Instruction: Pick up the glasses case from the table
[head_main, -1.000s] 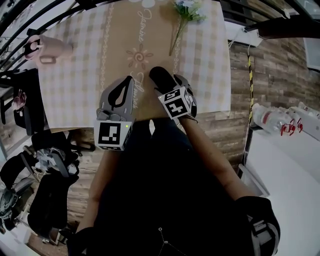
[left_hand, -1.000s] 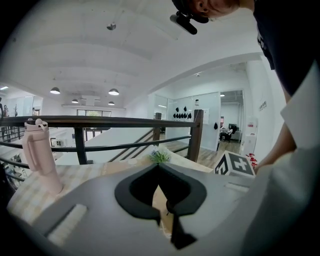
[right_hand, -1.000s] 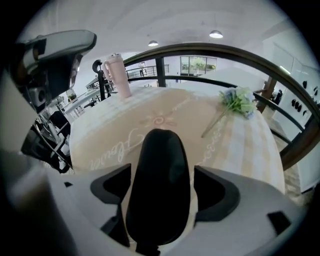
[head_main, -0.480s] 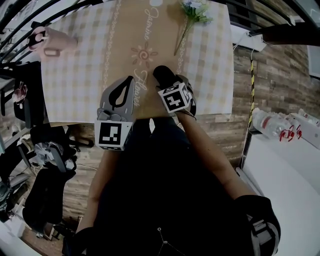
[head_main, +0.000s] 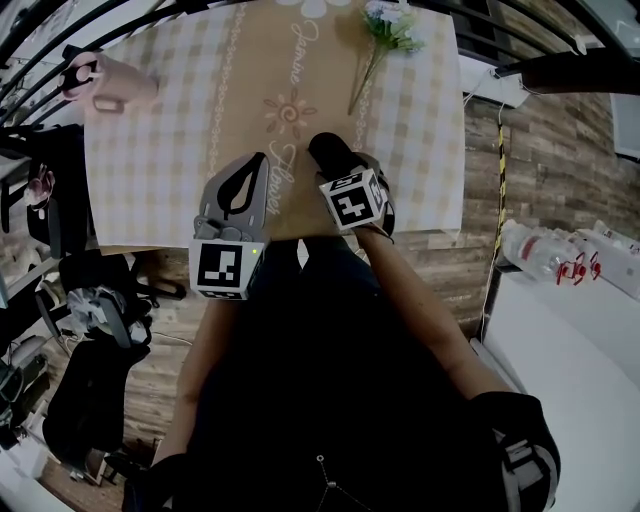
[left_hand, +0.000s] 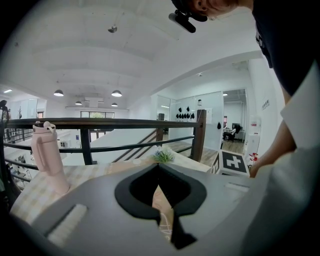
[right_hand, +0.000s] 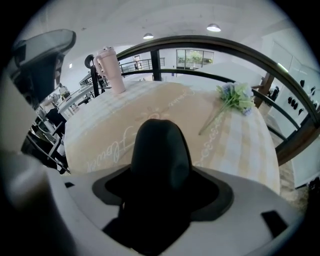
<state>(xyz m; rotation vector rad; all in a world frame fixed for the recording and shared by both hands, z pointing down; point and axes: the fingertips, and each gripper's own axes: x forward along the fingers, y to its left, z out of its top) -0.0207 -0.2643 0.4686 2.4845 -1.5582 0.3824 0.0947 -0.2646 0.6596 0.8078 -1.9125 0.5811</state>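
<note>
We hold the glasses case (right_hand: 159, 150) in the right gripper (head_main: 341, 171). Its jaws pinch the near end of the dark, rounded case, and the far end sticks out ahead of them. In the head view the case lies over the near edge of the worktop (head_main: 150, 170), above the beige runner (head_main: 285, 70) that crosses the middle of the checked cloth. We cannot tell whether the underside of the case touches the cloth or hangs just clear of it.

Our left gripper (head_main: 259, 166) sits just to the left of the right one, also over the near edge of the worktop, and the two stand close but apart. Its jaws are pressed together at the tips with nothing between them, and through the opening behind the tips we see only a strip of the runner.

A pink tumbler (head_main: 97, 88) stands upright near the far left corner of the worktop, well apart from both grippers. A small bunch of flowers (head_main: 386, 30) lies near the far right corner, its stem pointing back toward the near edge. A dark railing (right_hand: 200, 42) runs past the far edge of the worktop.
</note>
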